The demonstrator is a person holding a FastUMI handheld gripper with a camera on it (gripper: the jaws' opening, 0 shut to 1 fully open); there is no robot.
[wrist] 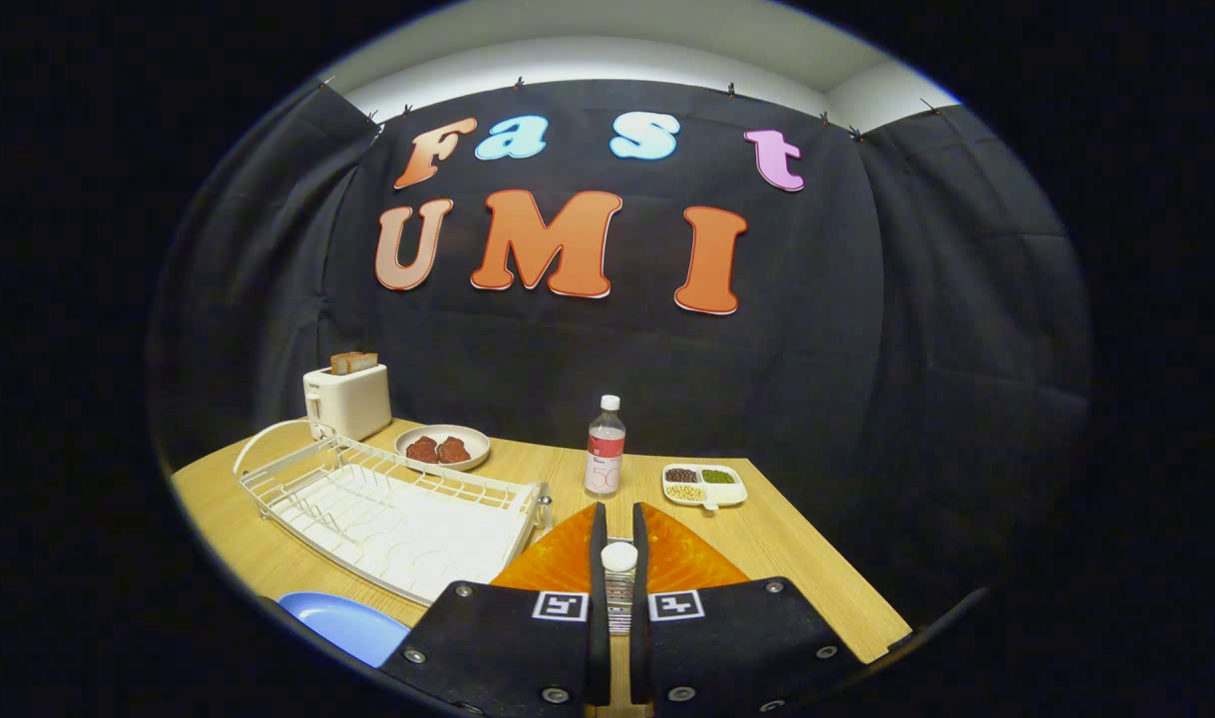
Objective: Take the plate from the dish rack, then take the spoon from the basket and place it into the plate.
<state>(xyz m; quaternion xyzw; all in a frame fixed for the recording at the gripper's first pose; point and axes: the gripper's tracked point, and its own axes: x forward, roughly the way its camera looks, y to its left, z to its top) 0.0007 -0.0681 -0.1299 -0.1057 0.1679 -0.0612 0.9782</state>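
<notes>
The hand-held gripper [618, 538] sits at the bottom centre of the frame, its two fingers drawn close together with only a narrow gap. In that gap stands a slim white-capped object with a ribbed body [619, 578], pinched from both sides; it may be the spoon's handle seen end-on, but I cannot tell for sure. Directly under and just ahead of the fingertips lies the orange plate [682, 558], flat on the wooden counter [807, 568], spreading to both sides of the fingers.

To the left of the fingers, in the lower left of the frame, the white wire dish rack [393, 514] rests on the counter with no dish standing in it. A blue plate [343, 623] shows at the lower left, nearer than the rack and partly cut off by the gripper body.

Beyond the fingertips, near the middle of the frame, a clear bottle with a white cap [606, 447] stands upright. Just right of it lies a small white divided dish [705, 485] holding dark, green and pale beans in separate sections. Beyond the rack sits a round plate with two brown pieces of food [442, 447], and further left a white toaster [347, 401] with bread in its slots.
</notes>
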